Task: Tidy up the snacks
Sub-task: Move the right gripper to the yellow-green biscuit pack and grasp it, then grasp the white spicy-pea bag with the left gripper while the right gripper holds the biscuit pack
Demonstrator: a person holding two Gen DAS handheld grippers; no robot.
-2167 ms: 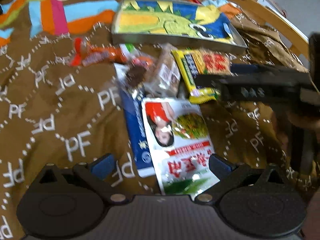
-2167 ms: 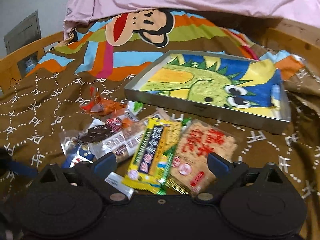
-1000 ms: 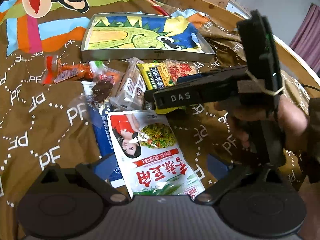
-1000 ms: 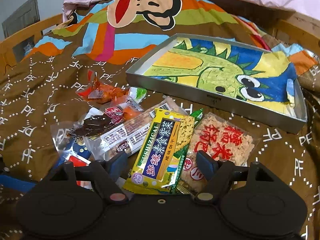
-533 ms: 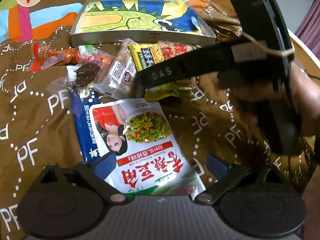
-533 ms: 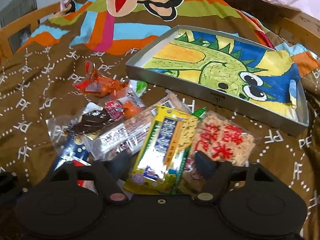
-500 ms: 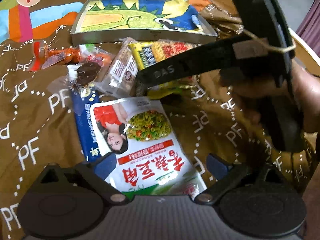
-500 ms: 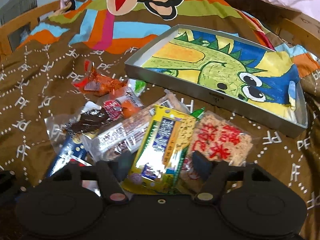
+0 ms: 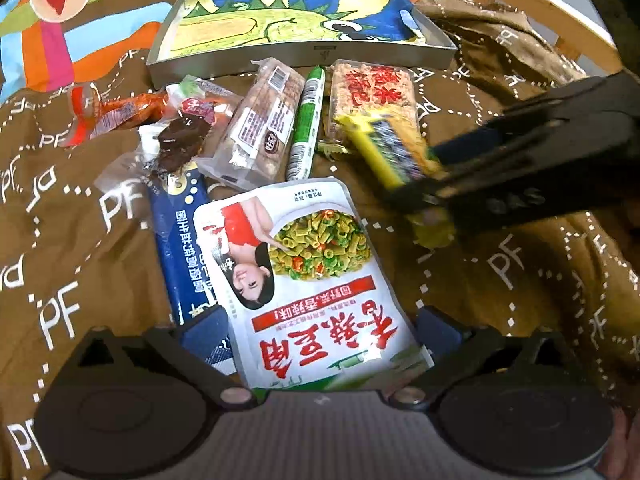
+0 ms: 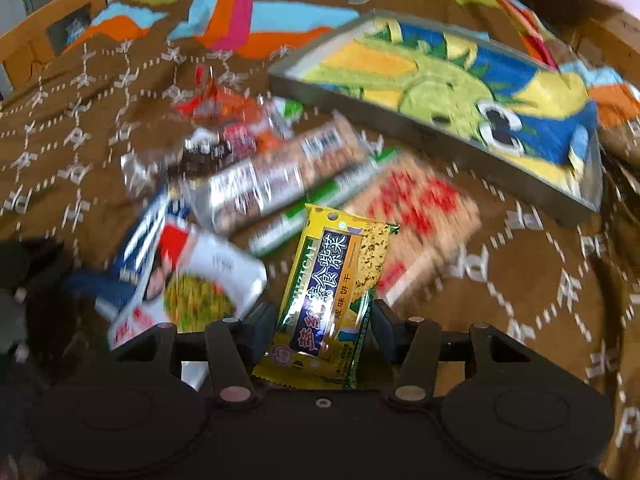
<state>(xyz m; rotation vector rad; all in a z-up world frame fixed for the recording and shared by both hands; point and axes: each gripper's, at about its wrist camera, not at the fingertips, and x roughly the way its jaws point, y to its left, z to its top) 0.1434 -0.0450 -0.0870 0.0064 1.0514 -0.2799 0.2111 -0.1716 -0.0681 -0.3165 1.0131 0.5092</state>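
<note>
Left wrist view. Left tongs [image 9: 320, 324] spread wide, holding nothing, hovering low over the near end of a large white pouch printed with green pasta and red characters [image 9: 308, 276]. Pouch flat on the brown patterned bedspread [image 9: 72, 240], lapping a long dark-blue packet [image 9: 182, 240] on its left. Landmark: shallow grey metal tray with a dinosaur-print liner [image 9: 300, 60], at the far side of the heap. Just in front of the tray's near wall: clear-wrapped brown biscuit pack [image 9: 260, 128], slim green tube [image 9: 306, 128], clear pack of pale rice cracker with red characters [image 9: 372, 92]; further left of these, orange-red wrapped snacks [image 9: 120, 112] and a dark chocolate-coloured piece in clear film [image 9: 180, 144]. Right tongs [image 9: 436, 184] enter from the right, pinching a yellow rectangular cracker packet [image 9: 384, 148] lifted clear of the heap.

Right wrist view. Background motion-blurred. Right tongs [image 10: 320, 324] pressed onto the yellow packet's [image 10: 336, 280] lower part, long axis running forward along the fingers. Tray [image 10: 440, 132] up and right of the packet, well apart, nothing seen lying in it.

Judgement: right hand nearer the tray; carry forward-right, long axis laid along the tray's length.

Cross-check: only the left view shows the packet off the bedspread; only the right view shows the pads' bite.
</note>
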